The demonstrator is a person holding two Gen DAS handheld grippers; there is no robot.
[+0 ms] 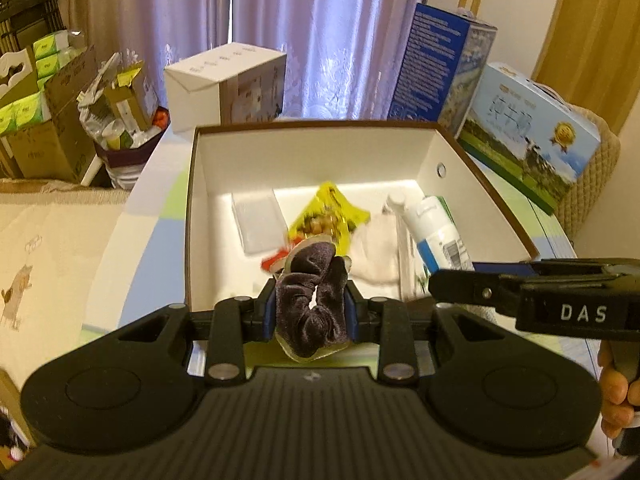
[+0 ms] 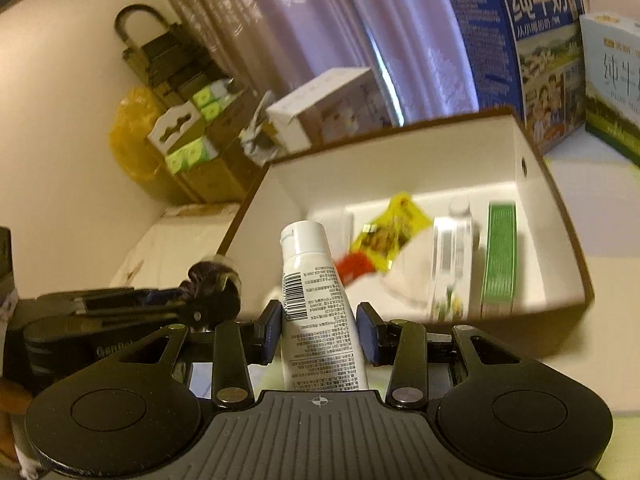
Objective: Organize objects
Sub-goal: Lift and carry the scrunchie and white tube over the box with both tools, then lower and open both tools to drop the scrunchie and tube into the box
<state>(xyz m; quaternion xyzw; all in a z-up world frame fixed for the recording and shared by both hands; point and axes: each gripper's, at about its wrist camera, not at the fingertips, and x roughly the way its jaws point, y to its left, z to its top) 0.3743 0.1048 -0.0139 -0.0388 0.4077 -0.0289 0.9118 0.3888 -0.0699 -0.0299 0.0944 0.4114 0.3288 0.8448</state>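
- Holding a dark velvet scrunchie (image 1: 316, 304) clamped in our left gripper (image 1: 310, 312).
- Our right gripper (image 2: 318, 330) clamps a white tube (image 2: 316, 300).
- Beyond, the open box (image 1: 436, 148) holds a yellow snack packet (image 1: 332, 216).

Home: curtains (image 1: 320, 40), milk cartons (image 2: 520, 52)

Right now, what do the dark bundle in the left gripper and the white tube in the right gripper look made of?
Dark bundle: soft velvety fabric, judging by its creased folds and dull sheen, in what seems to be clear film. White tube: likely smooth plastic, slightly glossy, with printed text, a barcode and a flip cap.
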